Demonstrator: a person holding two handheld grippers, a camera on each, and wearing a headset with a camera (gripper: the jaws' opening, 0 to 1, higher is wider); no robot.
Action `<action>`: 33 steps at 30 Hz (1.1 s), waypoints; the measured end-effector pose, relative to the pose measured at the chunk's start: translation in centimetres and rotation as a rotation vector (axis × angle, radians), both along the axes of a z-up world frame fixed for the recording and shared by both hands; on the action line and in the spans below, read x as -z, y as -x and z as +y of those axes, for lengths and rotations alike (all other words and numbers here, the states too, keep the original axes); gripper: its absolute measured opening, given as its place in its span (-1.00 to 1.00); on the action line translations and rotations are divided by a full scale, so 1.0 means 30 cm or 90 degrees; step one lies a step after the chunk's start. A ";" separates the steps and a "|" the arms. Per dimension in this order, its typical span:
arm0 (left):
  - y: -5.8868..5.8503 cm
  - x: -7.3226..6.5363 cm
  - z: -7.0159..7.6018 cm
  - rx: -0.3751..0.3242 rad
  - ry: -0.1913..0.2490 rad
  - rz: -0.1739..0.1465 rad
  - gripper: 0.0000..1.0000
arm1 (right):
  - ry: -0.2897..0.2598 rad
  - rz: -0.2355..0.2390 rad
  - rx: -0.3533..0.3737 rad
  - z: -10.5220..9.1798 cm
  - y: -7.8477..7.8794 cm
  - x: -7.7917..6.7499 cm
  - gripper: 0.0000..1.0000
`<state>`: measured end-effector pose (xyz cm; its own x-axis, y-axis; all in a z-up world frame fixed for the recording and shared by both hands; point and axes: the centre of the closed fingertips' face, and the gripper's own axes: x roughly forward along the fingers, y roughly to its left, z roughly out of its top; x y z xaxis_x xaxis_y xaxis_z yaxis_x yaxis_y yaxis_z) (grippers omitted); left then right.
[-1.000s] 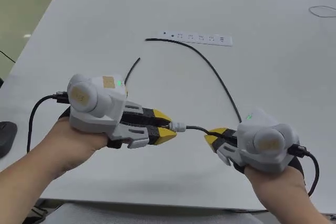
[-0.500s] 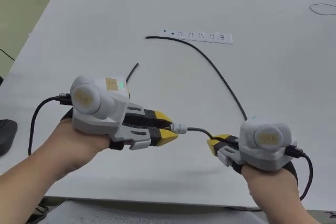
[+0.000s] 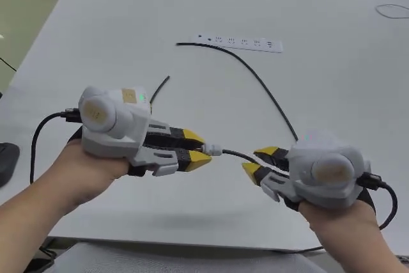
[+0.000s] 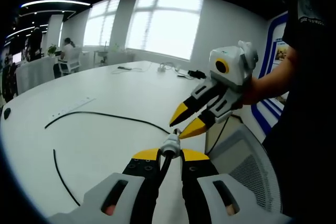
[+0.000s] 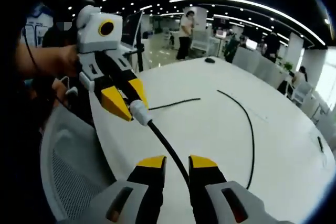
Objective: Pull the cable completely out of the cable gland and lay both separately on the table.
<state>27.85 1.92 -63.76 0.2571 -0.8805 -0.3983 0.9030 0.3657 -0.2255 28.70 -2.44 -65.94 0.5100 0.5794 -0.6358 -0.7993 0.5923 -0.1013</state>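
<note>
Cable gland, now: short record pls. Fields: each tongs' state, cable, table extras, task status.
left tongs: shut on the cable gland, held above the table
right tongs: open, jaws either side of the cable, not gripping it
cable: black, one end in the gland, the rest curving across the table toward the power strip
extras: short black wire lying apart from the cable
task status: cable not yet out of the gland; neither laid down

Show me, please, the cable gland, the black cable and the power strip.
cable gland point(image 3: 214, 151): head view, its pale body.
cable point(image 5: 165, 148): right gripper view, the stretch beyond the gland.
power strip point(image 3: 239, 44): head view, middle of its top face.
</note>
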 end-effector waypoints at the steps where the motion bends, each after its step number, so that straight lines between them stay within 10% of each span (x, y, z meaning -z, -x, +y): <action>1: 0.000 0.000 -0.001 0.000 0.000 0.000 -0.71 | 0.008 -0.011 -0.013 0.016 0.001 -0.007 -0.76; 16: 0.004 0.002 -0.005 -0.002 -0.002 0.001 -0.71 | 0.104 -0.107 -0.122 0.116 0.005 -0.013 -0.90; 33: -0.008 0.009 -0.008 -0.003 -0.002 -0.002 -0.71 | 0.086 -0.091 -0.086 0.085 -0.014 -0.001 -0.99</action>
